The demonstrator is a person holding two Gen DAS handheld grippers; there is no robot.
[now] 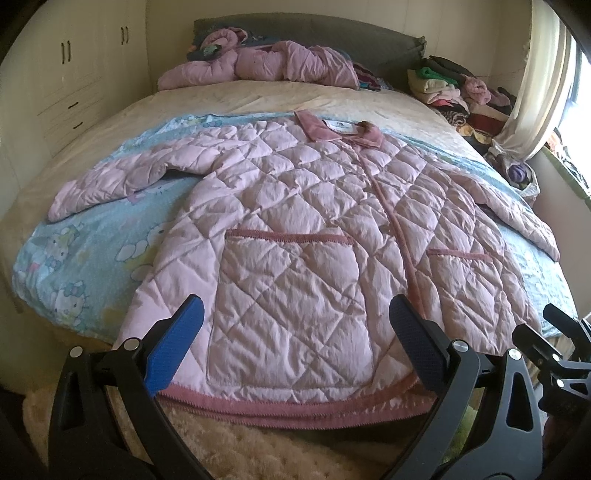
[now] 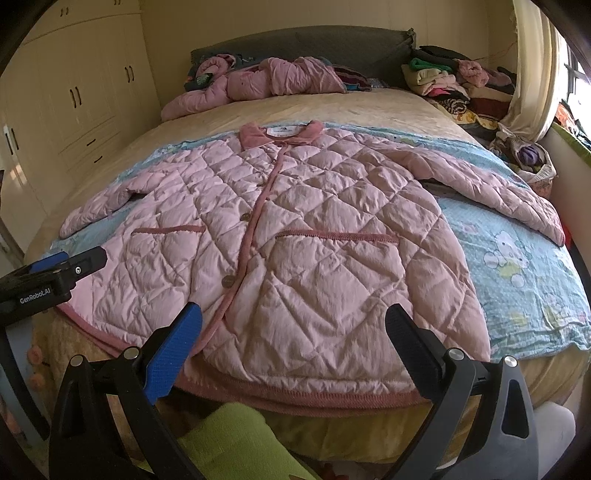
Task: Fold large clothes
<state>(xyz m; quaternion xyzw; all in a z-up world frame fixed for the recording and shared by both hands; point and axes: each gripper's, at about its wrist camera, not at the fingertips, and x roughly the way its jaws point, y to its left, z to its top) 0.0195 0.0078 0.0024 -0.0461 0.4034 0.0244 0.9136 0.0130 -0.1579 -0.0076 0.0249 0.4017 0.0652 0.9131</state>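
Note:
A large pink quilted jacket (image 1: pixel 295 206) lies flat, front up and buttoned, on a blue cartoon-print blanket (image 1: pixel 92 240) on the bed. Its sleeves are spread to both sides, its collar points to the headboard and its darker pink hem hangs at the near edge. It also shows in the right wrist view (image 2: pixel 295 229). My left gripper (image 1: pixel 295 314) is open and empty above the hem's left half. My right gripper (image 2: pixel 293 317) is open and empty above the hem's right half. The right gripper shows at the left wrist view's right edge (image 1: pixel 554 332), the left gripper at the right wrist view's left edge (image 2: pixel 55 273).
A crumpled pink garment (image 1: pixel 266 62) lies by the grey headboard (image 1: pixel 332 33). A pile of folded clothes (image 1: pixel 458 88) sits at the far right corner. A curtain (image 1: pixel 535 92) hangs right, white wardrobes (image 1: pixel 74 66) stand left. A green-clad leg (image 2: pixel 240 443) is below.

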